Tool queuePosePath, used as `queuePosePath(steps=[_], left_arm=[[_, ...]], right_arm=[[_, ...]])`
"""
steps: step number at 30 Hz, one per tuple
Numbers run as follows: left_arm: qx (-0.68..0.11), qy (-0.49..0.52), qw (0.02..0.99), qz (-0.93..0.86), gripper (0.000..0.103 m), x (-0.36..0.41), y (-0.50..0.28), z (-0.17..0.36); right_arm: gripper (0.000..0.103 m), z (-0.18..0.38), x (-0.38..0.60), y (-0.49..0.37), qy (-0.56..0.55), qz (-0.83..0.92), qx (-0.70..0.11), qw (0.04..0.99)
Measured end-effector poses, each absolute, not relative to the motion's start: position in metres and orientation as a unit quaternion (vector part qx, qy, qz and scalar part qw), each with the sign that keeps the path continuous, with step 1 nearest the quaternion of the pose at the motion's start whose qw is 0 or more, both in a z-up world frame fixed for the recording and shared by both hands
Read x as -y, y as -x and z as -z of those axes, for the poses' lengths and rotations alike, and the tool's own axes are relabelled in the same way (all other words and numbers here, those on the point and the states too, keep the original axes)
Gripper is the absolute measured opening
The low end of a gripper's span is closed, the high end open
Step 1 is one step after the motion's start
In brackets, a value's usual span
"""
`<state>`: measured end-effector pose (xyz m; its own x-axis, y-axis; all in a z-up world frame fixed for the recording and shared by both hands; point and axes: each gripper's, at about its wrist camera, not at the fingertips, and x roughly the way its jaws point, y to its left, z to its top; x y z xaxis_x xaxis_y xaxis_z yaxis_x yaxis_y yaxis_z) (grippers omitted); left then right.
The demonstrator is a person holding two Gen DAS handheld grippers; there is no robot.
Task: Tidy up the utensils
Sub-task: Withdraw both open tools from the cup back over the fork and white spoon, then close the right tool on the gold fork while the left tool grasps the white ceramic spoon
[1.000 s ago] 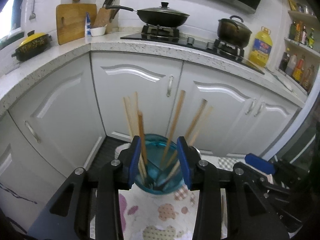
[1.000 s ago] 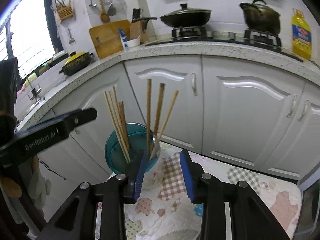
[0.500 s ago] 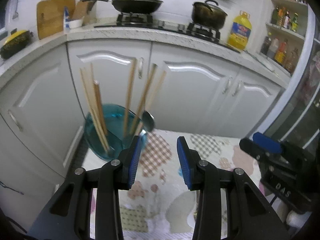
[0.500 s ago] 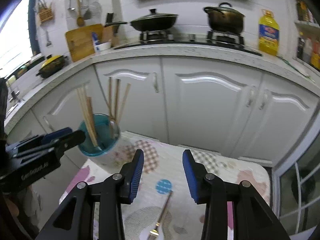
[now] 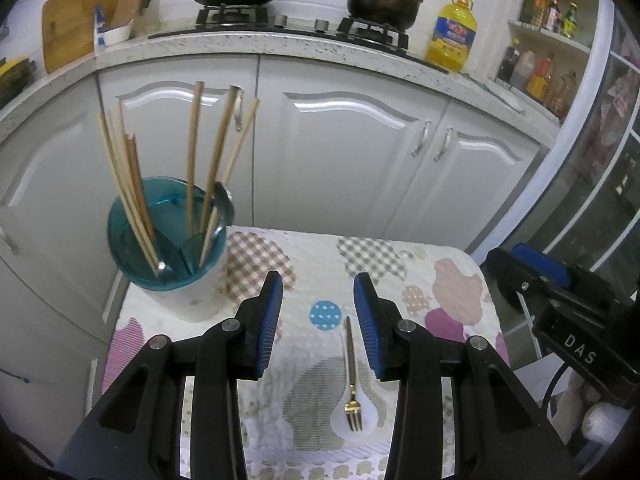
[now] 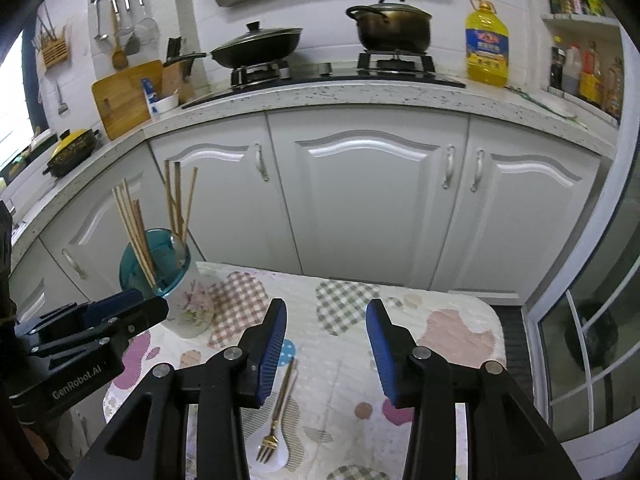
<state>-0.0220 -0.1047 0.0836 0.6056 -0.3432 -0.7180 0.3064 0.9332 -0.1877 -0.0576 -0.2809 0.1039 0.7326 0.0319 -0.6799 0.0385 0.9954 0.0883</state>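
Note:
A teal utensil holder (image 5: 168, 256) (image 6: 154, 268) stands at the table's far left corner. It holds several wooden chopsticks (image 5: 192, 152) and a metal spoon (image 5: 225, 205). A gold fork (image 5: 351, 364) (image 6: 280, 404) lies flat on the patterned tablecloth (image 5: 400, 264), tines toward me. My left gripper (image 5: 318, 284) hovers open over the cloth, with the fork just inside its right finger and lower down. My right gripper (image 6: 326, 308) is also open and holds nothing; the fork lies below its left finger (image 6: 274, 332).
White cabinet doors (image 6: 380, 200) rise just behind the small table. A stone counter above them carries a wok (image 6: 256, 44), a pot (image 6: 390, 26) and an oil bottle (image 6: 486, 48). A glass door (image 6: 592, 340) stands to the right.
Both grippers have swung right, away from the holder, which was framed between the jaws and now sits at the left. The fork has come into both views.

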Motion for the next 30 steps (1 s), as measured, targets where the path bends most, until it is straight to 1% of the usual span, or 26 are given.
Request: queuePosePath(steps=[8,13,30], left_arm=[[-0.41,0.018,0.89,0.196,0.036,0.121,0.025,-0.083],[-0.413,0.015,0.889,0.199,0.039,0.126,0.024,-0.081],[-0.419,0.009,0.884,0.209,0.039,0.136,0.024,-0.077]], right_arm=[[0.04,-0.104,0.299,0.065,-0.058,0.021,-0.366,0.928],[0.04,-0.103,0.305,0.065,-0.061,0.029,-0.369,0.927],[0.041,-0.098,0.311,0.066,-0.061,0.037,-0.381,0.922]])
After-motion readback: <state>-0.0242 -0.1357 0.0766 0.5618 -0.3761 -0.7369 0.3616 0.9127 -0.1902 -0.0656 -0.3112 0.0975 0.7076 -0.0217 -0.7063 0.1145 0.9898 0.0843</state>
